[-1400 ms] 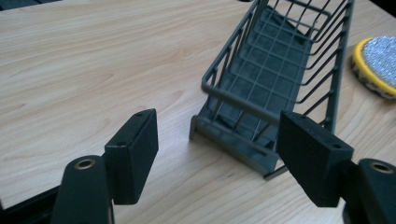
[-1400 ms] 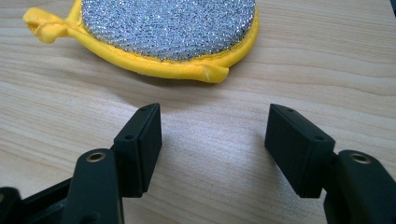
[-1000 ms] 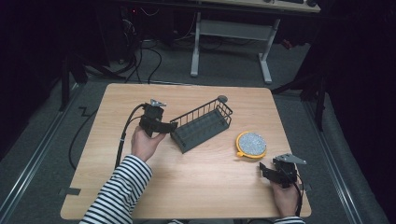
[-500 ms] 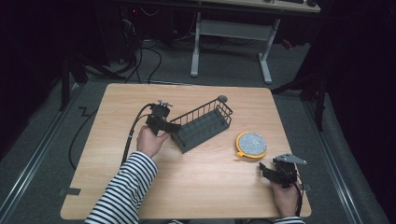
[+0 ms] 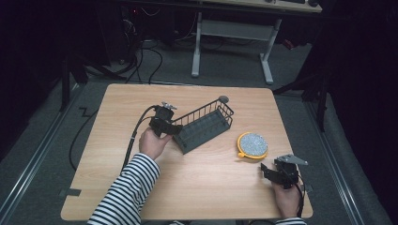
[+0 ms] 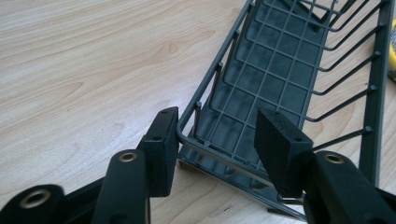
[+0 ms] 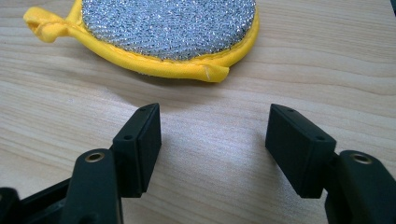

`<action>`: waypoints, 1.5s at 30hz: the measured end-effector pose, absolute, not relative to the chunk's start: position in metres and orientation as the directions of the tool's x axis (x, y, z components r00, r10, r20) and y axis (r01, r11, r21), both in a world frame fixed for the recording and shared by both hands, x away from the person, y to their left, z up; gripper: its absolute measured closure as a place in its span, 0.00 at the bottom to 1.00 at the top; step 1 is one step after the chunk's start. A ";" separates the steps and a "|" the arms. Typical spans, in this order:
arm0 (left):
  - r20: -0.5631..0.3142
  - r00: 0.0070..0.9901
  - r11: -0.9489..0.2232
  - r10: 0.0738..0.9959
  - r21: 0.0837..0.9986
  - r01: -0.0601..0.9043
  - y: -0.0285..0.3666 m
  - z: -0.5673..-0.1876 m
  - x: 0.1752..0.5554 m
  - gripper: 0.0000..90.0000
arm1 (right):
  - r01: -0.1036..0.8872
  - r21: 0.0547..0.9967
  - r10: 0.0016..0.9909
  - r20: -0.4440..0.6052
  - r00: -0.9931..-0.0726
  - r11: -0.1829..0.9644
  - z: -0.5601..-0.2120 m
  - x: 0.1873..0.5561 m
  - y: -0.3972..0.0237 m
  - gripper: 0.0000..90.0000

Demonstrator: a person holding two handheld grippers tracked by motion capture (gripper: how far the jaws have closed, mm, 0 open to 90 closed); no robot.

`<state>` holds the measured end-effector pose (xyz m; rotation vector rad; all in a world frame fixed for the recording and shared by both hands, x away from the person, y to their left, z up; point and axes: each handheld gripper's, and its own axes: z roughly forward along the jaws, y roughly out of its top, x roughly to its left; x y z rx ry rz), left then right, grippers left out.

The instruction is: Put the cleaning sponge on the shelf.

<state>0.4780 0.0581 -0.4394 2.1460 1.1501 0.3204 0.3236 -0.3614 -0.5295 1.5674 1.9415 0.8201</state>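
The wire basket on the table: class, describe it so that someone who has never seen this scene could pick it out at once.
On the wooden table, look left of centre, just beyond the left gripper. There a long, narrow, dark grey wire basket lies at a slant. Unlike the round yellow-rimmed scouring pad to its right, it is an open grid of thin bars.

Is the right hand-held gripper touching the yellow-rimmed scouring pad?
Apart. In the right gripper view, bare wood lies between the open right hand-held gripper and the scouring pad; the high view shows the same gap.
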 end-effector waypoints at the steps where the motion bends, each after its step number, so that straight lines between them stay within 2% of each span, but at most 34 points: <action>1: -0.101 0.580 -0.379 0.809 0.664 0.644 0.059 -0.440 0.478 0.57 | 0.671 0.726 0.979 -0.015 -0.204 0.151 -0.529 0.324 -0.361 0.40; 45: -0.132 0.638 -0.380 0.759 0.706 0.598 0.098 -0.445 0.424 0.62 | 0.671 0.726 0.979 -0.016 -0.203 0.151 -0.530 0.324 -0.361 0.40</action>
